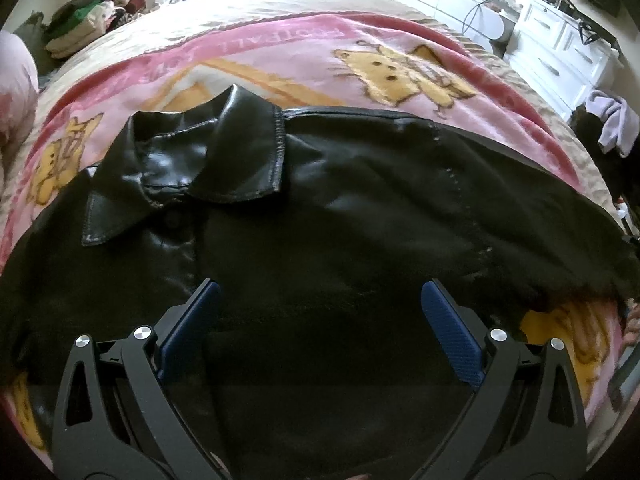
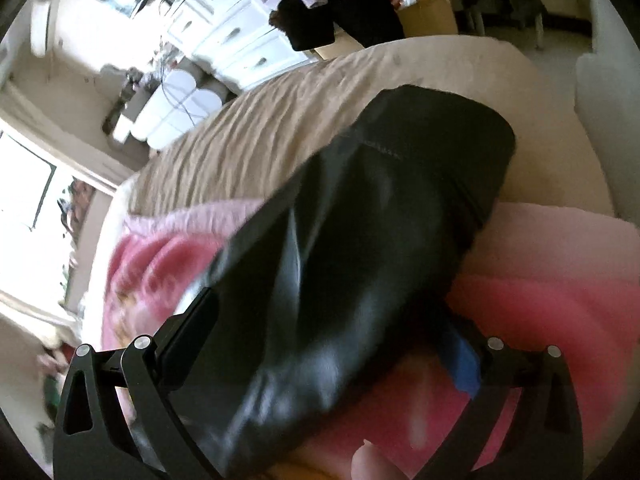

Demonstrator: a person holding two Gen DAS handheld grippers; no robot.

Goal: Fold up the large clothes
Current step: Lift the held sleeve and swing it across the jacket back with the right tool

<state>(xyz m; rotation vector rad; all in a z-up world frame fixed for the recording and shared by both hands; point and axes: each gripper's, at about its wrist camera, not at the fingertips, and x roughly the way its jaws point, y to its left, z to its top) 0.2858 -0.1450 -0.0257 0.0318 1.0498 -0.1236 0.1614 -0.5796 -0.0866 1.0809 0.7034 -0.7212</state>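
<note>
A black leather jacket (image 1: 320, 208) lies spread front-up on a pink blanket (image 1: 280, 64), collar (image 1: 192, 152) at upper left. My left gripper (image 1: 320, 296) is open, its blue pads apart just above the jacket's chest, holding nothing. In the right wrist view a black sleeve (image 2: 360, 240) runs from the gripper up toward the bed's edge. My right gripper (image 2: 332, 320) has its jaws wide apart with the sleeve lying between them; the right blue pad (image 2: 464, 364) is partly hidden by the leather. The view is blurred.
The blanket covers a beige bed (image 2: 280, 120). A pile of clothes (image 1: 92, 16) sits at the far left. White drawers (image 1: 568, 52) stand at the right, with a lilac garment (image 1: 616, 120) nearby. A tan bin (image 2: 428, 12) stands beyond the bed.
</note>
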